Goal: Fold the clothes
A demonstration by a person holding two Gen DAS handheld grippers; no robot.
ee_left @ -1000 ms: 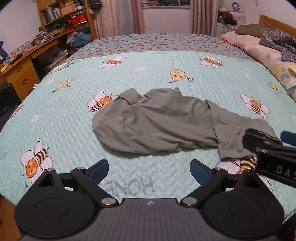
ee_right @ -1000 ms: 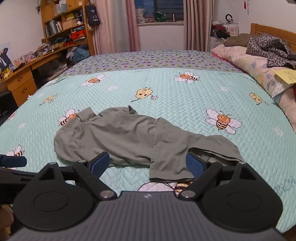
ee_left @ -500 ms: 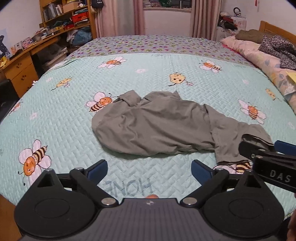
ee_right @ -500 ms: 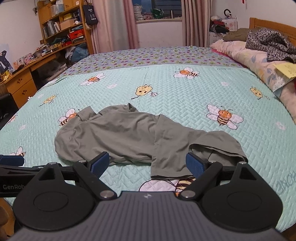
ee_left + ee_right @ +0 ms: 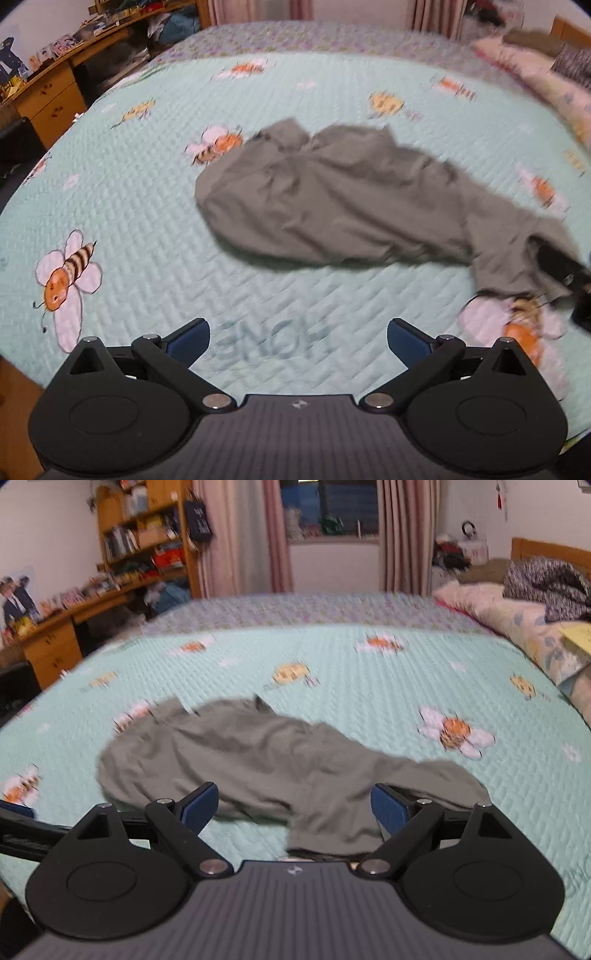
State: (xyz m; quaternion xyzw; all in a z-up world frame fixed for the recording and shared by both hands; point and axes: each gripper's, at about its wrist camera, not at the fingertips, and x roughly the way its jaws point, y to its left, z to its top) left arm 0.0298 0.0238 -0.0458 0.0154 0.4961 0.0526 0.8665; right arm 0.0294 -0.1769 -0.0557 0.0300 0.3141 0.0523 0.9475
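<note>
While both views are smeared by motion blur, the left gripper (image 5: 297,341) shows its blue pads spread wide over bare quilt (image 5: 155,221), grasping nothing. Ahead of it and to its right, the crumpled grey shirt (image 5: 332,199) lies on the bee-patterned bed. The right gripper (image 5: 293,806) also gapes, its fingers straddling the shirt's near edge, unclenched.

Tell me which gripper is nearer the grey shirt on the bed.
Right. The right gripper is over the grey shirt's near end, its open fingers straddling the cloth. The left gripper hangs over bare quilt, short of the shirt's near edge.
</note>
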